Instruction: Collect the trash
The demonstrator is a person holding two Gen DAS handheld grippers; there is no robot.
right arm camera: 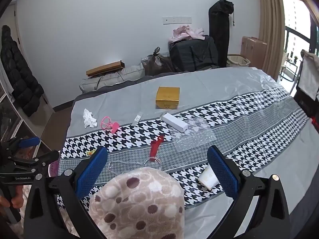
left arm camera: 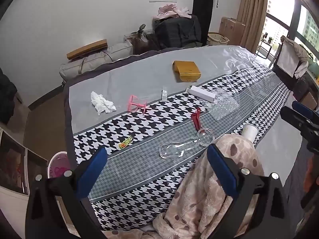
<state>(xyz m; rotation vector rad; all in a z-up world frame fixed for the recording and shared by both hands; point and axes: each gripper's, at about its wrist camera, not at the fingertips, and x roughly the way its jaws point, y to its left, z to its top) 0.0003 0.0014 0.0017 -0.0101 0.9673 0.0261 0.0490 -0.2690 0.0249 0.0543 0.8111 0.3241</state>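
Plastic sheet (left arm camera: 139, 73): spread over the houndstooth bedcover, all litter laid on it.
Crumpled tissue (left arm camera: 102, 104): placed far left, beside the pink frame (left arm camera: 135, 104).
Paper cup (right arm camera: 207, 177): tipped on its side, near the right gripper (right arm camera: 157, 171).
Clear bottle (left arm camera: 179, 148): laid flat ahead of the left gripper (left arm camera: 157, 168).
Jaws: both held wide, nothing gripped.

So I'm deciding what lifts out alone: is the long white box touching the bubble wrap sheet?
Touching. In the right wrist view the white box has its near end lying over the bubble wrap edge; the left wrist view shows the same overlap.
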